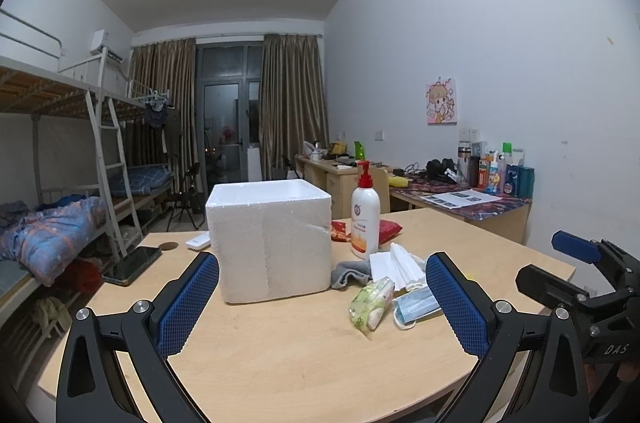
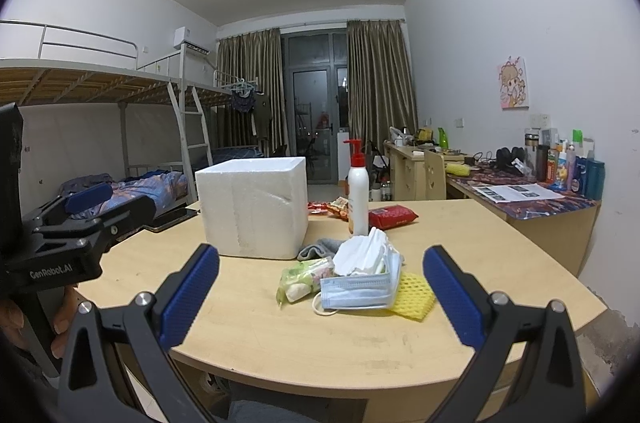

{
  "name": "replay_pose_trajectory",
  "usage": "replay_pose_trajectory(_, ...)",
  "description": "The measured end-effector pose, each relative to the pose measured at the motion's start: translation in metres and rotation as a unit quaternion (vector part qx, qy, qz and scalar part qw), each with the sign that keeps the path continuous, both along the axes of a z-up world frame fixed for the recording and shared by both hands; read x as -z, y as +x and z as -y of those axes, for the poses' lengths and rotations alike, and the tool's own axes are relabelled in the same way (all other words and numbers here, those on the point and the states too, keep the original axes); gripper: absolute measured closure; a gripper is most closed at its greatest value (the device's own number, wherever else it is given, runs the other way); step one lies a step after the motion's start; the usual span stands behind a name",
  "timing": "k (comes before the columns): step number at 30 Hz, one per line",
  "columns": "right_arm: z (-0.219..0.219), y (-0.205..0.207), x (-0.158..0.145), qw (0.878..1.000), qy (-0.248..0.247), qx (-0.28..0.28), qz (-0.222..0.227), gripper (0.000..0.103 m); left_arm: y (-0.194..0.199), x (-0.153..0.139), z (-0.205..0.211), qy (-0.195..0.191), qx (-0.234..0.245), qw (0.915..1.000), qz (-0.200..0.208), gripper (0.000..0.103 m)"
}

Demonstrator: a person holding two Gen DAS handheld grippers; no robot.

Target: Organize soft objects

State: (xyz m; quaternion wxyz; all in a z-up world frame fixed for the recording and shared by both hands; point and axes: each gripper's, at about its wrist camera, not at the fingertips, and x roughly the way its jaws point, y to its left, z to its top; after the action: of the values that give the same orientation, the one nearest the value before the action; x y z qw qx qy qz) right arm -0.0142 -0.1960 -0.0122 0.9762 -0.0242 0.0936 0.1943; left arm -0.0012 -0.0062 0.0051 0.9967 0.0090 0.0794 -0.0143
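A white foam box (image 1: 270,239) (image 2: 253,209) stands on the wooden table (image 1: 304,343) (image 2: 320,335). To its right lies a pile of soft things: a grey cloth (image 1: 350,273) (image 2: 320,248), white masks (image 1: 400,265) (image 2: 366,251), a blue mask (image 1: 414,305) (image 2: 356,291), a green tissue pack (image 1: 372,303) (image 2: 304,277) and a yellow foam net (image 2: 414,297). My left gripper (image 1: 322,263) is open and empty, in front of the box. My right gripper (image 2: 320,257) is open and empty, in front of the pile.
A pump bottle (image 1: 365,215) (image 2: 357,197) stands behind the pile, with red snack packs (image 2: 392,217) beyond. A phone (image 1: 132,265) and a white remote (image 1: 198,242) lie left of the box. A bunk bed (image 1: 60,159) is left, cluttered desks (image 1: 460,195) right.
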Motion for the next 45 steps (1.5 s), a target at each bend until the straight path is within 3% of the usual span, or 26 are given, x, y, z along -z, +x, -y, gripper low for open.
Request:
replay_pose_trajectory(10, 0.007, 0.023, 0.003, 1.000, -0.008, 0.014, -0.018, 0.000, 0.027, 0.001, 0.008, 0.003, 0.008, 0.9999, -0.014, 0.000)
replay_pose_trajectory(20, 0.020, 0.067, 0.012, 0.998, -0.004, 0.032, -0.062, 0.000, 0.074, 0.013, 0.023, 0.015, 0.037, 0.9974, -0.061, 0.000)
replay_pose_trajectory(35, 0.028, 0.119, 0.034, 0.990, -0.018, 0.051, -0.131, 0.000, 0.151, 0.047, 0.038, 0.015, 0.081, 0.9866, -0.141, 0.000)
replay_pose_trajectory(45, 0.027, 0.132, 0.038, 0.989, -0.013, 0.043, -0.143, 0.000, 0.182, 0.066, 0.037, 0.005, 0.099, 0.9768, -0.190, 0.000)
